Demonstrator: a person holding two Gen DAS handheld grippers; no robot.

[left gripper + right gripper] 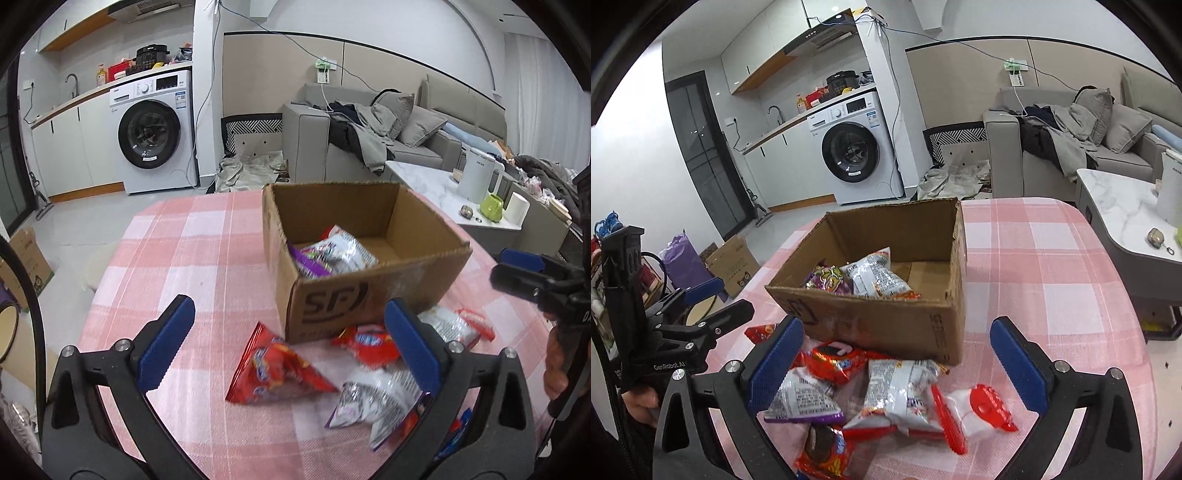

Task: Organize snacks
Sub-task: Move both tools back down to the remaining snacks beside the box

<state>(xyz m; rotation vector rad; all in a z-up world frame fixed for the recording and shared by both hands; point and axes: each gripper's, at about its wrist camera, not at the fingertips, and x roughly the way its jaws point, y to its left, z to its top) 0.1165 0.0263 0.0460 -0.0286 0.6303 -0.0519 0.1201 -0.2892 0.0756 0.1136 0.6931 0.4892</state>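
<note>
An open cardboard box (373,295) (886,325) stands on the pink checked tablecloth (177,258) (1034,266). A purple packet (827,278) and a silver packet (875,275) lie inside it. Several loose snack packets lie in front of the box: a red one (273,369), a silver one (376,402) (901,395), a red cookie packet (831,360) and a white-and-red one (979,410). My left gripper (290,341) is open and empty above the red packet. My right gripper (897,360) is open and empty above the silver packet; it also shows in the left wrist view (517,269).
A washing machine (155,133) and kitchen counter stand behind to the left. A grey sofa (369,136) with clothes and a marble side table (443,195) with a kettle stand to the right. Another cardboard box (733,264) sits on the floor left of the table.
</note>
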